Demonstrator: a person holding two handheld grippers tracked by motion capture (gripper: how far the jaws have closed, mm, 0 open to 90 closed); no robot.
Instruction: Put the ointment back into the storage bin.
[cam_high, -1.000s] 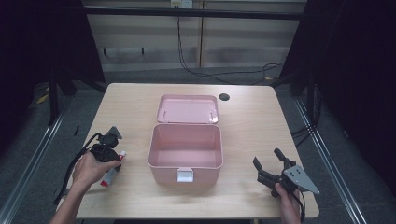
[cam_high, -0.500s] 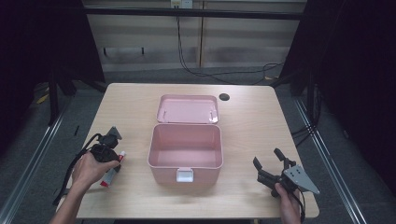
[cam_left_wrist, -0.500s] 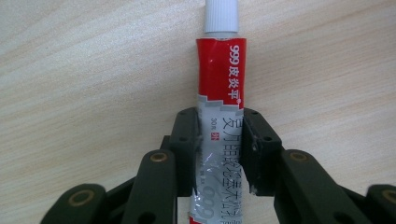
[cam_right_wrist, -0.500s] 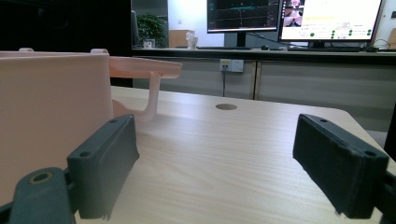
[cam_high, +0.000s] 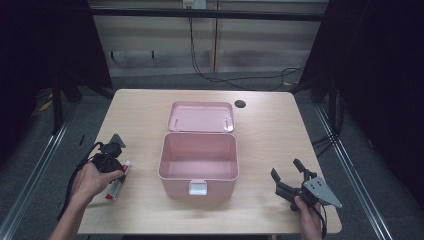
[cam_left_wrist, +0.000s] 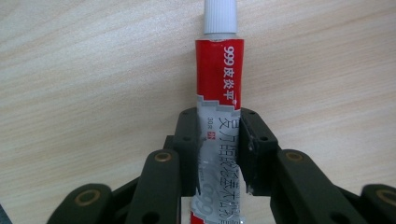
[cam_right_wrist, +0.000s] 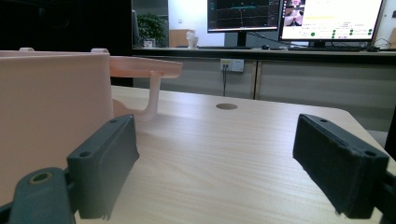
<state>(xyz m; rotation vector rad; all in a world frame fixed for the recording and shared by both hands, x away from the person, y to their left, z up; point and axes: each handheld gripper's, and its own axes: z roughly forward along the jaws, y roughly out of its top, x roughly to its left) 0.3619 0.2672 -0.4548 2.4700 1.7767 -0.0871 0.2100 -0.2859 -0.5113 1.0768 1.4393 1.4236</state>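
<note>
Tube (cam_left_wrist: 217, 116) tail cut off, left gripper (cam_left_wrist: 218, 154) clamping

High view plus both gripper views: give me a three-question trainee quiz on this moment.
1. True or false: the pink box stands open and empty.
2. What does the left gripper clamp? A) marker B) red-and-silver tube C) spoon
3. Fill in: the right gripper rests on the table with its jaws ____.

Key: 1 true; 2 B; 3 open, nothing between them.
</note>
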